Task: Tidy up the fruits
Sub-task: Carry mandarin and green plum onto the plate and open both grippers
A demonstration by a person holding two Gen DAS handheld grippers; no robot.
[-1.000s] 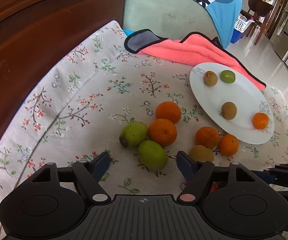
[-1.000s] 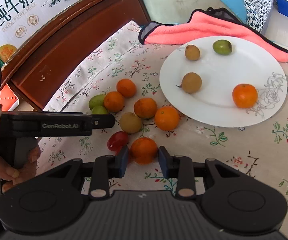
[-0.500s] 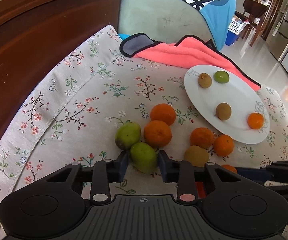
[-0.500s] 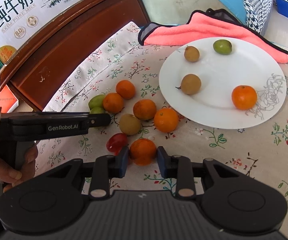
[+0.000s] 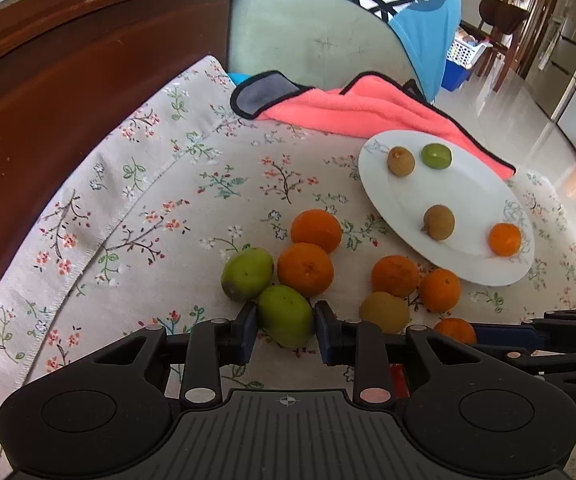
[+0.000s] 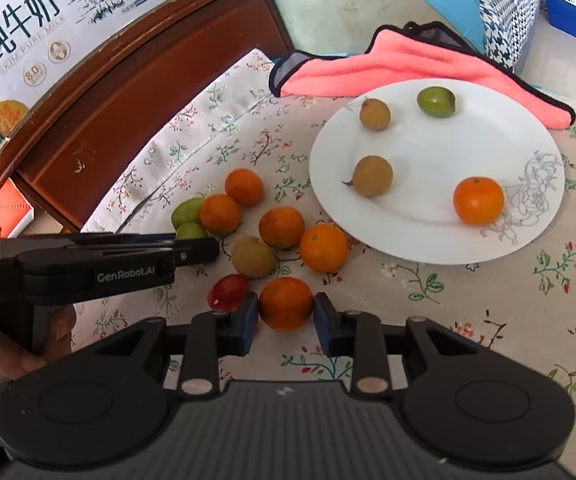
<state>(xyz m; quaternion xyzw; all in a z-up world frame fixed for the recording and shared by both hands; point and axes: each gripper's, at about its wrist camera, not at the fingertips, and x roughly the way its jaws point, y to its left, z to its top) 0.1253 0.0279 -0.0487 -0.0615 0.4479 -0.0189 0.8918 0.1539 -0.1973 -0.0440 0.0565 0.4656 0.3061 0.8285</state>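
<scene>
On the left, my left gripper [image 5: 286, 326] has just been closing and its jaws now clamp a green fruit [image 5: 286, 315] that lies on the floral cloth [image 5: 136, 208], touching a second green fruit [image 5: 247, 274] just beyond it and an orange [image 5: 305, 269] to that one's right. To the right of it, my right gripper [image 6: 286, 318] is clenched on another orange [image 6: 285, 303], near a small red fruit [image 6: 227, 291] on its left. Far right sits the white plate [image 6: 428, 236], carrying two brown fruits, one green and one orange, with the pink towel [image 6: 400, 68] behind it.
</scene>
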